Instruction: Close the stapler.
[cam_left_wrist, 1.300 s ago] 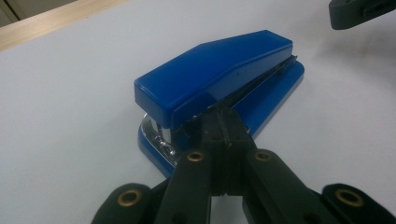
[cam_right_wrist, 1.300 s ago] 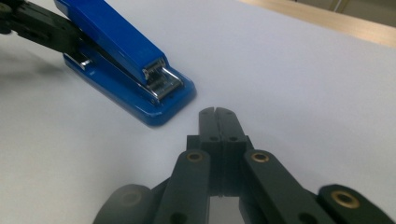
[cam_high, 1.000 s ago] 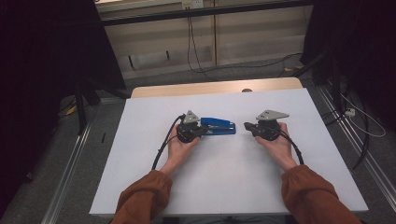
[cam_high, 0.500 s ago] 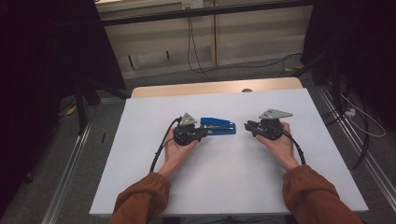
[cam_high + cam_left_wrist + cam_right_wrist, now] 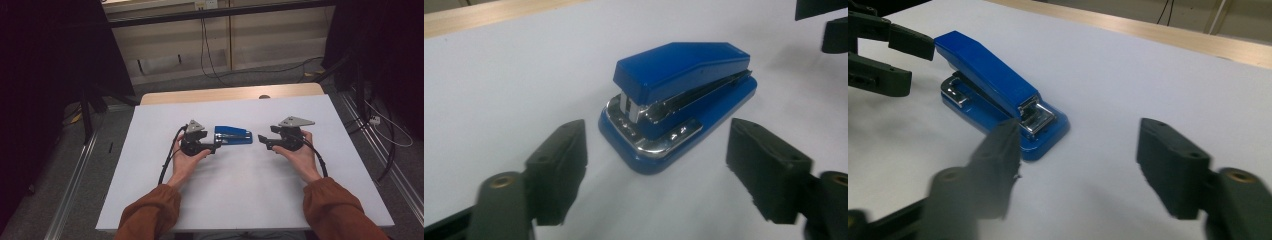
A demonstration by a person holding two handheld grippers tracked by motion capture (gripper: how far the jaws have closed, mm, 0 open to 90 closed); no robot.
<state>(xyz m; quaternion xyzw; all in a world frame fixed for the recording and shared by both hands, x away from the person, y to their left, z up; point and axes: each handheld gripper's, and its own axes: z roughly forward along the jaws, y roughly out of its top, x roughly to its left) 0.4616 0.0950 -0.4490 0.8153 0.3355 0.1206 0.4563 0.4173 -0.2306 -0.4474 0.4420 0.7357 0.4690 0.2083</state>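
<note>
A closed blue stapler with chrome hinge lies flat.

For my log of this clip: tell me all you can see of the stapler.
The stapler is small, blue and glossy, plastic by its look, with a shiny metal staple channel and plate between base and top arm. It is closed and lies flat on the white table, lengthwise between the two grippers. The left gripper is open, jaws either side of one end, not touching. The right gripper, open, faces the other end.
</note>
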